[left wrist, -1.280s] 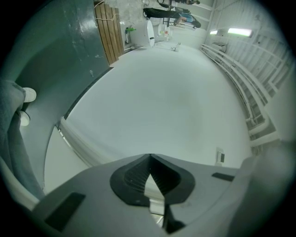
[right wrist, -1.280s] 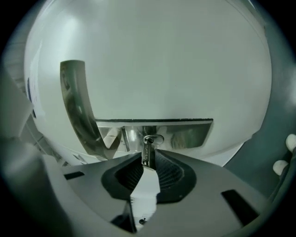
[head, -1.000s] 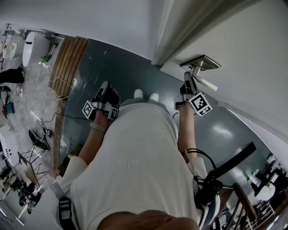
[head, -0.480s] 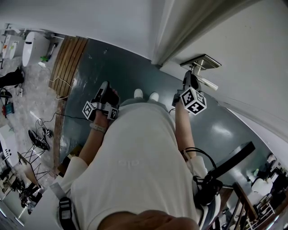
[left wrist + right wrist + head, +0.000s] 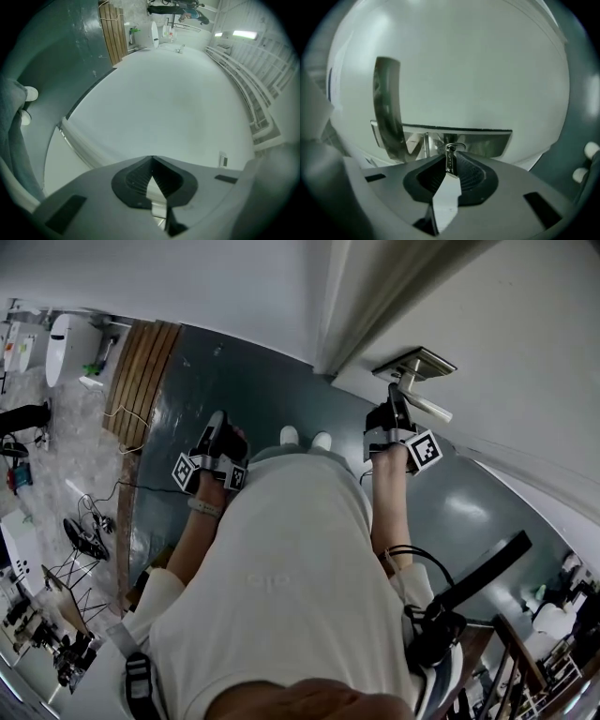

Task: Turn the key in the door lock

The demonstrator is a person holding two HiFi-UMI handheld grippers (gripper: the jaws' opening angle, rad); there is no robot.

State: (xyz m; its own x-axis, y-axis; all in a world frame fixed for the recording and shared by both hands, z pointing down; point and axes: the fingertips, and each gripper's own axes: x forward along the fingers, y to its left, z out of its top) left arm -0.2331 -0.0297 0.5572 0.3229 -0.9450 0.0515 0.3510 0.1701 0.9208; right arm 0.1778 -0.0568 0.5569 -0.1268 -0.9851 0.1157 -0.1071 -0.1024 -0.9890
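In the right gripper view a small silver key point(image 5: 450, 161) stands on edge between the dark pads, its tip at the silver lock plate point(image 5: 480, 141). My right gripper point(image 5: 451, 164) is shut on the key, though its jaws have just eased open a little. A curved door handle point(image 5: 387, 105) hangs left of it. From the head view, the right gripper point(image 5: 396, 407) sits right at the lock plate point(image 5: 418, 363) beneath the handle point(image 5: 429, 410), hiding the key. My left gripper point(image 5: 218, 424) is held level to the left, away from the door. Its pads point(image 5: 140, 176) meet, shut on nothing.
The white door point(image 5: 525, 343) and its frame point(image 5: 349, 306) fill the upper right. The person's shoes point(image 5: 289, 435) stand on the dark green floor. Wooden slats point(image 5: 141, 371) and cluttered gear lie at the left. A black stand point(image 5: 478, 582) is at the lower right.
The right gripper has rolled about its own line at the lock, its marker cube swinging round, with the key between its jaws. The left gripper has stayed still.
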